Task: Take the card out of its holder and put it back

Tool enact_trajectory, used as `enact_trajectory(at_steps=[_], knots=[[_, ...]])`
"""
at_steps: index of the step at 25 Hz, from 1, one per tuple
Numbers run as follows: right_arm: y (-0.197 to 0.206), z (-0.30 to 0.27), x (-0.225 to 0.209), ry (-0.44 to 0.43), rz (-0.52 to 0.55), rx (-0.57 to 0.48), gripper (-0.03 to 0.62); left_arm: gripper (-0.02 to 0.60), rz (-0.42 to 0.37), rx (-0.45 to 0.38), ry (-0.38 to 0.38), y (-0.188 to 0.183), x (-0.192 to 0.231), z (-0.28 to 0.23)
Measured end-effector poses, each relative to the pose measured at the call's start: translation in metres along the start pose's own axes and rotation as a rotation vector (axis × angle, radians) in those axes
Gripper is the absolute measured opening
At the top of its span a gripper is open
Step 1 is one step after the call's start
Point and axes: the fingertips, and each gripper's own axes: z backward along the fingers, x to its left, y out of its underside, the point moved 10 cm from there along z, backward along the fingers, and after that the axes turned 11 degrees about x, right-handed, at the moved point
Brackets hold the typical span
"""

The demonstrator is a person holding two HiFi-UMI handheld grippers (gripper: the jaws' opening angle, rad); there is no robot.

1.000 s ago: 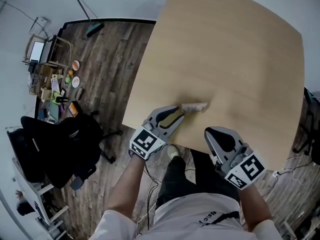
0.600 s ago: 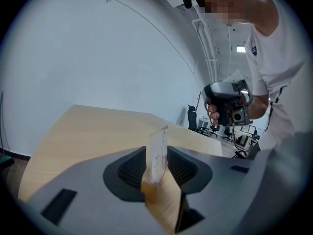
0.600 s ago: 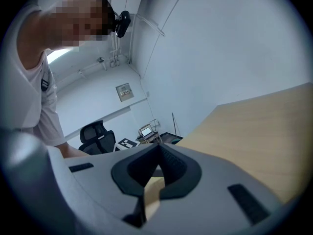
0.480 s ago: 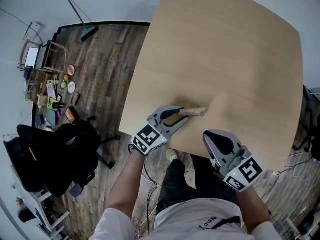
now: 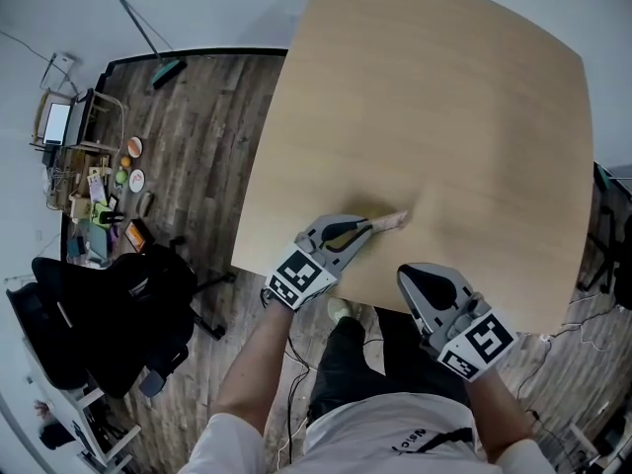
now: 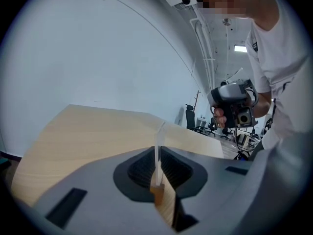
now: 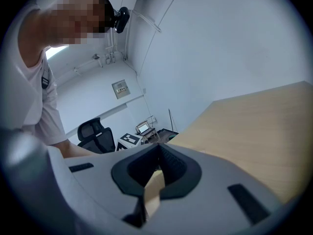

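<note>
Pinching card holder [image 5: 387, 221] edge-on in left gripper [image 5: 366, 228], jaws just closed onto it; apparently secured for card removal. Right gripper [image 5: 411, 276] pressed together, empty, nearby.

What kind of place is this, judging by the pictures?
Probably an office or a workroom: a large wooden table, a black office chair on a plank floor, and a screen near the wall.
</note>
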Motion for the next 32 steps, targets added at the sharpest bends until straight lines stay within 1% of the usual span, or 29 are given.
enact_trajectory(at_steps=[2,7,16,26,32], knots=[[0.001,0.001,0.002,0.004,0.000,-0.002,0.014,0.026,0.007,-0.011,0.005,0.000,-0.004,-0.001],[0.001,0.007,0.001,0.014,-0.007,-0.008,0.012,0.026,0.023,-0.028,0.015,-0.005,-0.008,-0.005],[-0.004,0.019,0.008,0.025,-0.004,-0.041,0.014,0.025,0.016,-0.046,-0.004,-0.030,-0.010,0.008],[-0.027,0.038,0.018,0.069,0.005,-0.099,0.012,0.026,0.025,-0.088,-0.037,-0.079,-0.027,0.041],[-0.045,0.057,0.030,0.082,0.025,-0.148,0.014,0.026,0.023,-0.139,-0.052,-0.122,-0.050,0.075]])
